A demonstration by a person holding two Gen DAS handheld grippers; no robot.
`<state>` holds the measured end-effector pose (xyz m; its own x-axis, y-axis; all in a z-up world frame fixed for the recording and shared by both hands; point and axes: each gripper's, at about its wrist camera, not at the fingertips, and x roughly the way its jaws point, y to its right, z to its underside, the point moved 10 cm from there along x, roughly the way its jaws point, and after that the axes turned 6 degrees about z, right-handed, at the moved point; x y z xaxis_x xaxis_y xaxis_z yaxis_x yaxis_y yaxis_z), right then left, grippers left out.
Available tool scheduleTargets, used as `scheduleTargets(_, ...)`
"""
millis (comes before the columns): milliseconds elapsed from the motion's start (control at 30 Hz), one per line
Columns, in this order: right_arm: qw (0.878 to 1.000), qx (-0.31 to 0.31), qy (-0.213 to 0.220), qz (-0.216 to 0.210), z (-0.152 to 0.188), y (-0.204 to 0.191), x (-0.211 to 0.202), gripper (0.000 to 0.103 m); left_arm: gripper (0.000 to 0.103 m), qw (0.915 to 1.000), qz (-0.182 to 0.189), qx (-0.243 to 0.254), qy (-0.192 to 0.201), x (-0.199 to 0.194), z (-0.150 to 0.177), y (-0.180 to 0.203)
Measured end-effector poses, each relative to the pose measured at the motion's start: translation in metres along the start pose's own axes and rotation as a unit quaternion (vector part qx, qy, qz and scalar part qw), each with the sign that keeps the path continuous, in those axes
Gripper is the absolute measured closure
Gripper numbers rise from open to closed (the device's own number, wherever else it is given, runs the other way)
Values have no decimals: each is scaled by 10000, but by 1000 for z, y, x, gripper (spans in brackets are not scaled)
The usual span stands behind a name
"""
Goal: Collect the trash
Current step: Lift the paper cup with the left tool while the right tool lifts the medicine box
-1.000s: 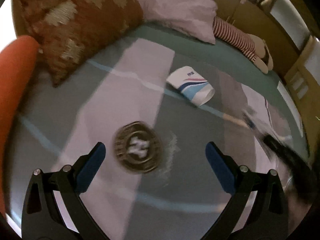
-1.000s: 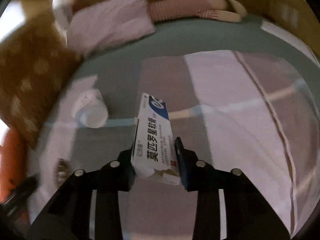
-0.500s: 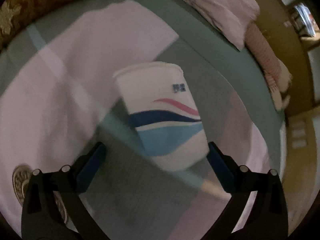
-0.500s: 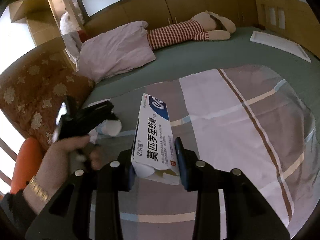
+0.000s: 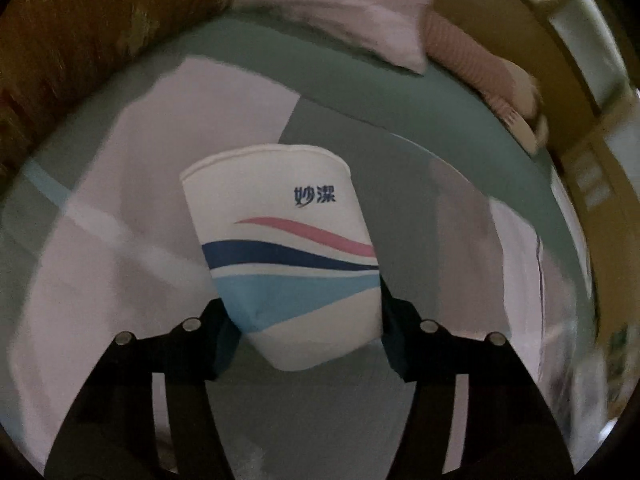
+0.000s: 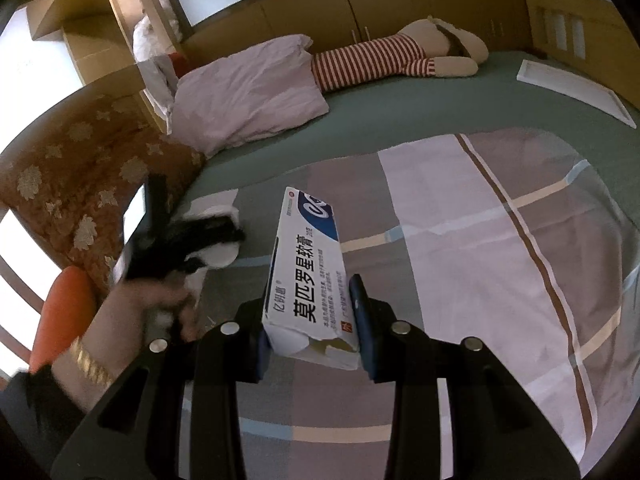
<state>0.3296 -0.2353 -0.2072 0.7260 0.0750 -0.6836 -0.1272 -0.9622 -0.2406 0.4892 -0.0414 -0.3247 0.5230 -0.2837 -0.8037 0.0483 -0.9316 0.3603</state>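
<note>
Above the plaid bedsheet (image 6: 500, 264), the left gripper (image 5: 306, 320) clenches a paper cup (image 5: 288, 256) by its lower end, pads pressed to both sides. Right of the cup, the right gripper (image 6: 310, 332) grips a white medicine box (image 6: 310, 276), tilted upward. Beyond the sheet lies a pink pillow (image 6: 248, 96).

Green bed (image 6: 400, 120), plaid blanket (image 6: 500, 260) (striped), pillow (image 6: 248, 92), plush toy (image 6: 400, 56)
</note>
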Motion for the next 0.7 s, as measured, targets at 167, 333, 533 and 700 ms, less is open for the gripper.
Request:
scheduleTargets(167, 9994, -291, 180, -32, -3, -17, -17, 67, 43, 9939, -175, 1071, 178, -74, 42, 9)
scheduleTargets(333, 9970, -664, 389, -2, 1, -37, -47, 67, 43, 9895, -102, 1329, 560, -172, 84, 10)
scheduleTargets(533, 9952, -805, 560, 1, 40, -45, -95, 67, 43, 9794, -139, 1677, 1117, -248, 139, 13)
scheduleTargets(700, 9957, -842, 386, 59, 83, -42, -117, 67, 43, 9811, 102, 1628, 1037, -264, 177, 13)
